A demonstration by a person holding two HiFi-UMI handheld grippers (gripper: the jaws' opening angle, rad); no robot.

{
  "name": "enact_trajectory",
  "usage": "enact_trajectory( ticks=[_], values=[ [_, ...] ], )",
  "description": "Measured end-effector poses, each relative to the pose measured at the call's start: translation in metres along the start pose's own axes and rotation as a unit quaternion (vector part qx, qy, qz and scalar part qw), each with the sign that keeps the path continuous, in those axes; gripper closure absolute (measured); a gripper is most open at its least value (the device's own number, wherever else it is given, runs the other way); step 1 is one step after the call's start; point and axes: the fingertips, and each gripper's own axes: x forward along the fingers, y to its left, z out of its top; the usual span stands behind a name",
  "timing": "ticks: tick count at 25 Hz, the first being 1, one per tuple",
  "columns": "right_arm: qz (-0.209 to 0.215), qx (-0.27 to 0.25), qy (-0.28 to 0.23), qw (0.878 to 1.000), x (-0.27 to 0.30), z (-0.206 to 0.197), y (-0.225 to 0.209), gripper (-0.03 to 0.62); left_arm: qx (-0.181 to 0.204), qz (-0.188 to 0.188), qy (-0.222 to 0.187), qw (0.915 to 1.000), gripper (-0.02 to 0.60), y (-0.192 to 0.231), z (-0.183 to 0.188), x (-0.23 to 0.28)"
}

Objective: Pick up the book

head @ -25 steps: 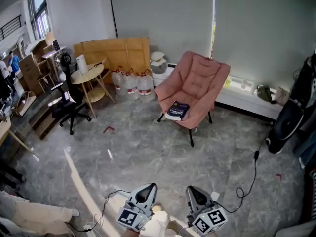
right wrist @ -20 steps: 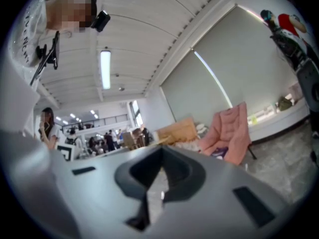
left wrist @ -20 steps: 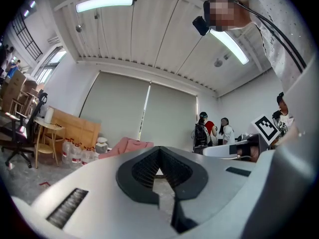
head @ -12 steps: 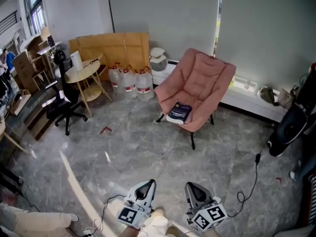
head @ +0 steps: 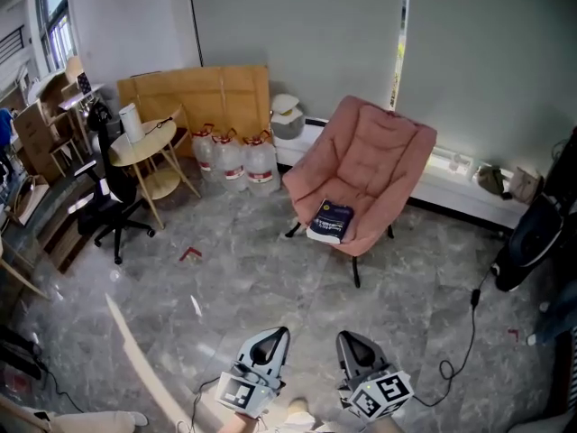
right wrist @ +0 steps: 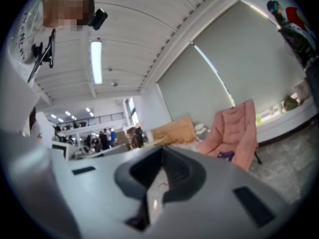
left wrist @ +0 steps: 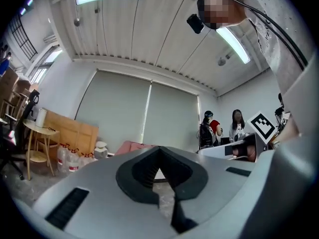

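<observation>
A dark blue book (head: pixel 331 221) lies on the seat of a pink fabric chair (head: pixel 377 165) near the far wall. In the right gripper view the book (right wrist: pixel 225 156) shows as a dark patch on the chair (right wrist: pixel 235 132). Both grippers are at the bottom edge of the head view, far short of the chair, and point level toward it. My left gripper (head: pixel 274 335) is shut with nothing in it, its tips meeting in its own view (left wrist: pixel 159 148). My right gripper (head: pixel 348 339) is shut and empty too (right wrist: pixel 162 150).
A round wooden table (head: pixel 144 139), a black office chair (head: pixel 110 202), several water bottles (head: pixel 231 158) and a wooden board (head: pixel 194 93) stand at the back left. A black cable (head: pixel 462 336) trails on the grey floor at right. A black bag (head: pixel 530 233) leans at the right edge.
The chair and book have drawn nearer and shifted slightly right and down in the head view as I moved forward. Both grippers stay shut at the bottom.
</observation>
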Motion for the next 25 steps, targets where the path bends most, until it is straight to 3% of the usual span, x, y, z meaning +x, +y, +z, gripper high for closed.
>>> enact_trajectory(
  ticks=[17, 25],
  values=[
    [-0.022, 0.014, 0.005, 1.000, 0.070, -0.006, -0.044, 0.582, 0.028, -0.027, -0.008, 0.9992, 0.575, 0.068, -0.006, 0.075],
    [-0.015, -0.002, -0.005, 1.000, 0.133, 0.022, -0.079, 0.582, 0.029, -0.024, -0.012, 0.9992, 0.575, 0.107, 0.001, 0.141]
  ],
)
